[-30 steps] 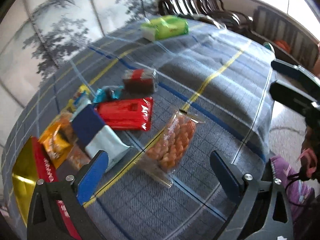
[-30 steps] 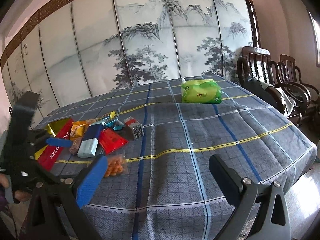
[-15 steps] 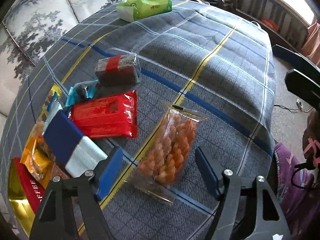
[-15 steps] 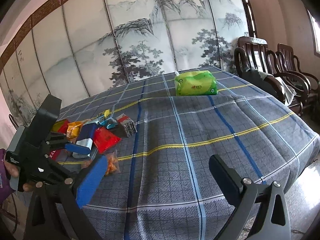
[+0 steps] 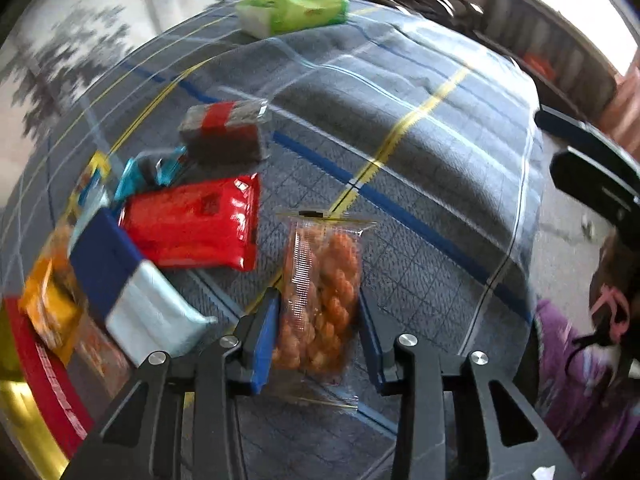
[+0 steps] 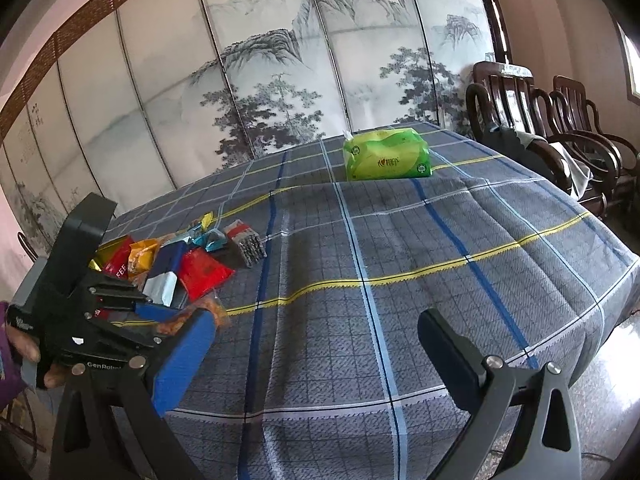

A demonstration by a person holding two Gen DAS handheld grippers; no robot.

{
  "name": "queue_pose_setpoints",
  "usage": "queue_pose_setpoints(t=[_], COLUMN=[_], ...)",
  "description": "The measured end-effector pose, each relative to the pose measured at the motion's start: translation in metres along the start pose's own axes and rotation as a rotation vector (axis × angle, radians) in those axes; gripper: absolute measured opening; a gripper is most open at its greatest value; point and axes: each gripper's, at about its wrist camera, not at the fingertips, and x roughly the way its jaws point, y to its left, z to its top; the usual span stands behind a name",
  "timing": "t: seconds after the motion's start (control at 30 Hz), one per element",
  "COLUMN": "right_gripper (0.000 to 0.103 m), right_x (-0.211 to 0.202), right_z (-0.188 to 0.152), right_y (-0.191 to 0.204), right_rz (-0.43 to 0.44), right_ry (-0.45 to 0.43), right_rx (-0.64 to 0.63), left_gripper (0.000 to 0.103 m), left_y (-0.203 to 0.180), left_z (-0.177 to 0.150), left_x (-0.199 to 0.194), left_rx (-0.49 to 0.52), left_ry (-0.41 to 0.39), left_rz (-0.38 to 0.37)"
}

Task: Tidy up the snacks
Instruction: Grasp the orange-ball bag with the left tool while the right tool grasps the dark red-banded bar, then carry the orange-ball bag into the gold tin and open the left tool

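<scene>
you are closing the left gripper (image 5: 318,334) on the clear plastic bag of orange fried snacks (image 5: 322,300). its jaws have just been closing, and the bag is sitting between them, near its lower half; the blue pads (image 5: 266,340) are appearing to touch the bag's sides, so i am judging that the grasp is made or almost made. the bag is lying on the grey checked tablecloth (image 5: 420,152) at the near edge of the table, just to the right of the pile of other snacks: the shiny red flat packet (image 5: 196,224), the dark blue and pale blue pouch (image 5: 132,284) and the grey block with a red band (image 5: 224,132).

for doing this step well, i am thinking you are needing a gentle squeeze only, because the pieces inside are looking brittle and the film is slippery. try lifting straight up, and watch that the loose bottom seal is not dragging on the cloth.

your left hand is pointing the gripper steeply down at the table, fingers on both sides of the bag. the right gripper (image 6: 320,354) is waiting with its jaws wide apart and nothing between them, pointing more gently downward over the near right part of the table. far away, the green tissue pack (image 6: 386,154) is standing alone.
</scene>
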Motion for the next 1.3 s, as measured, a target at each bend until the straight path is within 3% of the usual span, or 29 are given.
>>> queue_pose_setpoints(t=[0.2, 0.4, 0.53, 0.63, 0.67, 1.03, 1.07, 1.1, 1.13, 1.17, 1.3], right_gripper=[0.103, 0.103, 0.103, 0.088, 0.083, 0.081, 0.069, 0.043, 0.032, 0.027, 0.027], right_x=[0.004, 0.028, 0.072, 0.103, 0.111, 0.179, 0.184, 0.191, 0.197, 0.201, 0.199], right_z=[0.006, 0.041, 0.065, 0.076, 0.079, 0.079, 0.079, 0.078, 0.077, 0.076, 0.076], right_y=[0.000, 0.016, 0.044, 0.060, 0.063, 0.081, 0.083, 0.085, 0.086, 0.086, 0.084], right_rz=[0.015, 0.191, 0.240, 0.265, 0.265, 0.214, 0.206, 0.203, 0.219, 0.224, 0.198], right_ry=[0.002, 0.055, 0.116, 0.168, 0.180, 0.308, 0.320, 0.345, 0.373, 0.400, 0.398], right_rx=[-0.039, -0.163, -0.354, -0.420, -0.433, -0.471, -0.480, -0.488, -0.484, -0.481, -0.457], left_gripper=[0.034, 0.034, 0.034, 0.034, 0.034, 0.034, 0.034, 0.034, 0.034, 0.034, 0.034], left_y=[0.015, 0.024, 0.029, 0.034, 0.035, 0.050, 0.051, 0.052, 0.054, 0.054, 0.057], left_z=[-0.024, -0.043, -0.050, -0.057, -0.059, -0.070, -0.071, -0.072, -0.072, -0.072, -0.076], left_x=[-0.031, -0.068, -0.090, -0.104, -0.108, -0.132, -0.133, -0.133, -0.133, -0.133, -0.137], left_rx=[-0.246, -0.393, -0.421, -0.438, -0.441, -0.481, -0.485, -0.489, -0.491, -0.490, -0.505], left_ry=[-0.076, -0.127, -0.155, -0.178, -0.181, -0.208, -0.207, -0.205, -0.203, -0.201, -0.209], left_rz=[-0.026, 0.021, 0.060, 0.068, 0.077, 0.106, 0.104, 0.100, 0.101, 0.107, 0.122])
